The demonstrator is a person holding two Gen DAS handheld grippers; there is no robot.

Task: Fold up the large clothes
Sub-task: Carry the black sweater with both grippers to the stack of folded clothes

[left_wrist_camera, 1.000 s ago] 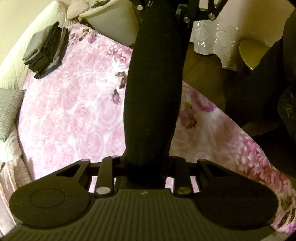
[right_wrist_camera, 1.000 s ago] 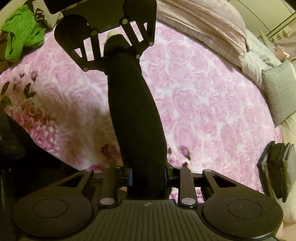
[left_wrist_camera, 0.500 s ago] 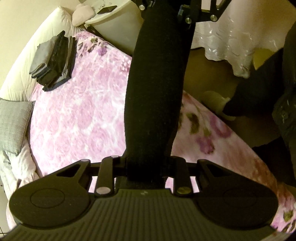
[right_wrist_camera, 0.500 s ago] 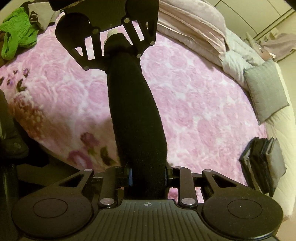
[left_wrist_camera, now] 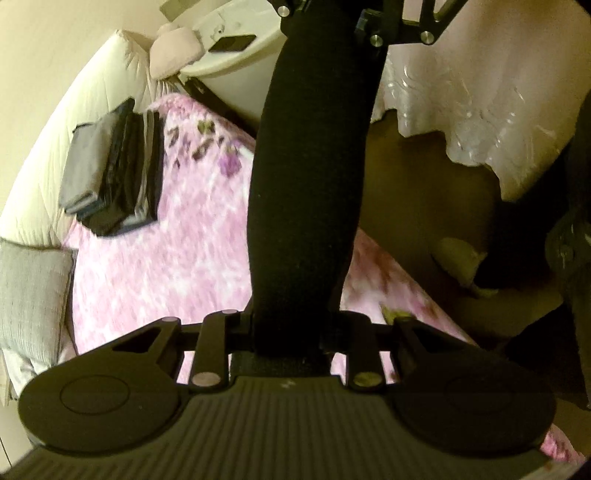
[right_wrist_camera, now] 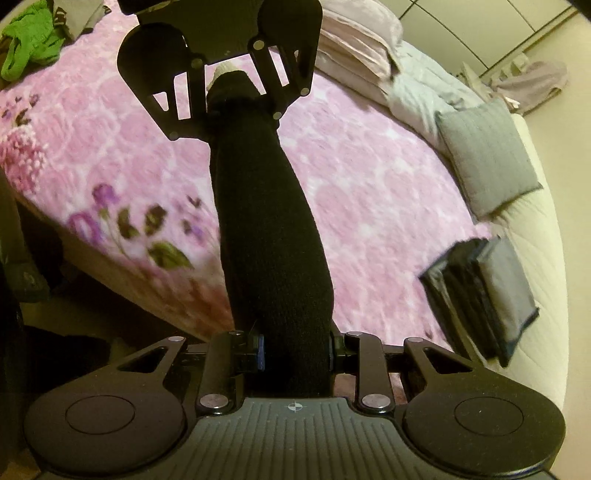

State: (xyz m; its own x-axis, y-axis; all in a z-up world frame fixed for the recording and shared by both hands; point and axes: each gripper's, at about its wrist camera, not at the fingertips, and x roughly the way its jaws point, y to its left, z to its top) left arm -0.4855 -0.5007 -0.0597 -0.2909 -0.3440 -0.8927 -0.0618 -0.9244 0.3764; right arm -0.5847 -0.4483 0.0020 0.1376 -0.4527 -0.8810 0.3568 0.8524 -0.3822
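A long black garment (left_wrist_camera: 310, 184), gathered into a thick band, hangs stretched between my two grippers above the bed. My left gripper (left_wrist_camera: 291, 332) is shut on one end of it. Its other end runs up to my right gripper (left_wrist_camera: 369, 22) at the top of the left wrist view. In the right wrist view my right gripper (right_wrist_camera: 295, 354) is shut on the black garment (right_wrist_camera: 266, 221), and my left gripper (right_wrist_camera: 229, 85) clamps the far end. The fingertips are hidden in the cloth.
A pink floral blanket (right_wrist_camera: 369, 192) covers the bed. A stack of folded dark clothes (right_wrist_camera: 484, 291) lies near the headboard, beside a grey cushion (right_wrist_camera: 484, 155). A green garment (right_wrist_camera: 29, 44) lies far left. A round white bedside table (left_wrist_camera: 236, 48) and a person's slippered foot (left_wrist_camera: 461, 266) flank the bed.
Both grippers have carried the stretched black garment across the bed and slightly upward, toward the stack of folded clothes, which now shows larger. Both grips are unchanged.
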